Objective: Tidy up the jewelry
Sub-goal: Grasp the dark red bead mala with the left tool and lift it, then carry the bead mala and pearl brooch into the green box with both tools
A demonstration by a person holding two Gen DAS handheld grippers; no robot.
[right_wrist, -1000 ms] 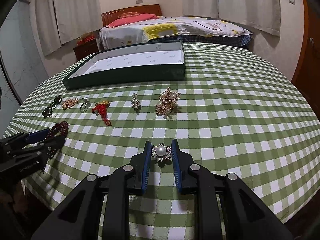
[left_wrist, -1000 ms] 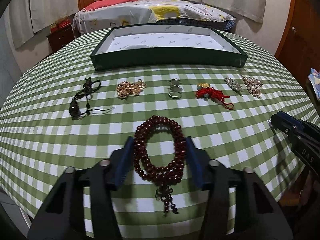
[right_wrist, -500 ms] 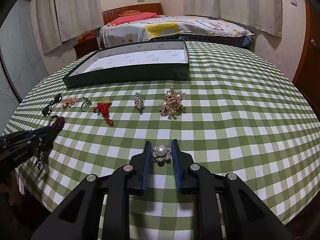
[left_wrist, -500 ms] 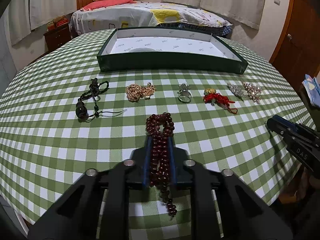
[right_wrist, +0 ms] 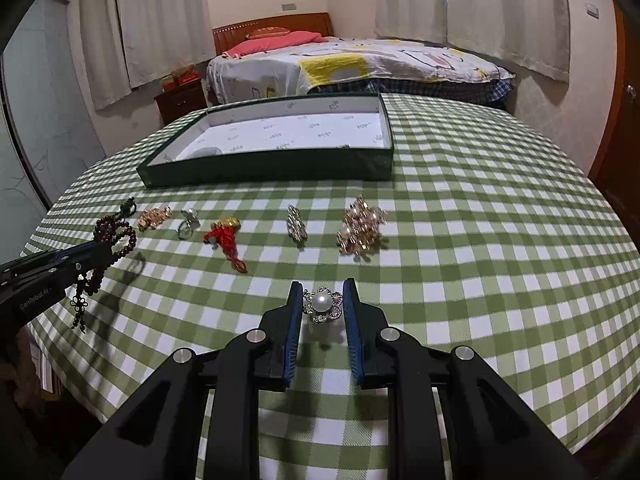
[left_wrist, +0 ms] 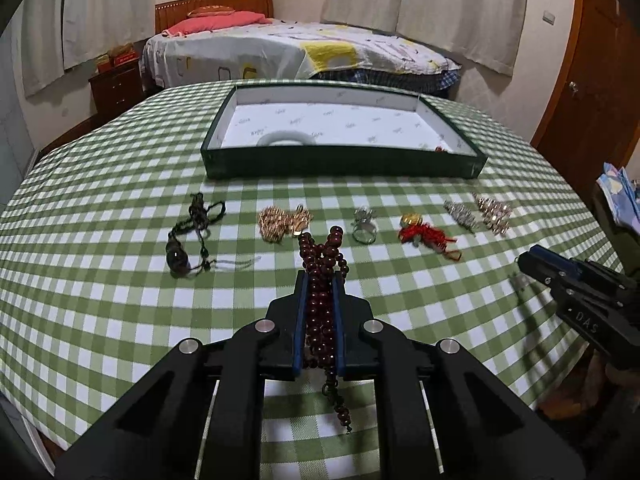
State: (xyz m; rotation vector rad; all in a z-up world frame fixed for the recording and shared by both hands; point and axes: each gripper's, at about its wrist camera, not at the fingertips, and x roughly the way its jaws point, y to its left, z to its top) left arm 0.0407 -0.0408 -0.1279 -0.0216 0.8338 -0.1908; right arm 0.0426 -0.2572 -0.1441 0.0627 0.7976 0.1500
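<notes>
Bedroom light falls on a round tabletop (left_wrist: 120,320) in green-and-white check, with a made bed behind it and a shallow green tray (left_wrist: 344,166) with a white lining at the far side. Our left tongs (left_wrist: 319,280) are pinched shut on the dark red bead bracelet (left_wrist: 320,304), its doubled strands bunched between the blue pads, loops standing out ahead and a tasselled tail hanging below, clear of the cloth as the right wrist view shows it. We judge it light but limp: the beads are hard and smooth, the string gives no stiffness, so it will swing and could slide through (a grip across several strands at once, as here, looks the safer one).

Our right tongs (right_wrist: 322,303) are closed on the pearl brooch (right_wrist: 322,305) at its rim, held just above the cloth, its shadow below. It is small, rigid and likely delicate; the metal edge takes the squeeze better than the pearl.

Other pieces lie in a row between us and the tray: a black cord pendant (left_wrist: 188,236), a gold piece (left_wrist: 282,220), a ring (left_wrist: 364,226), a red knot charm (left_wrist: 426,236).
</notes>
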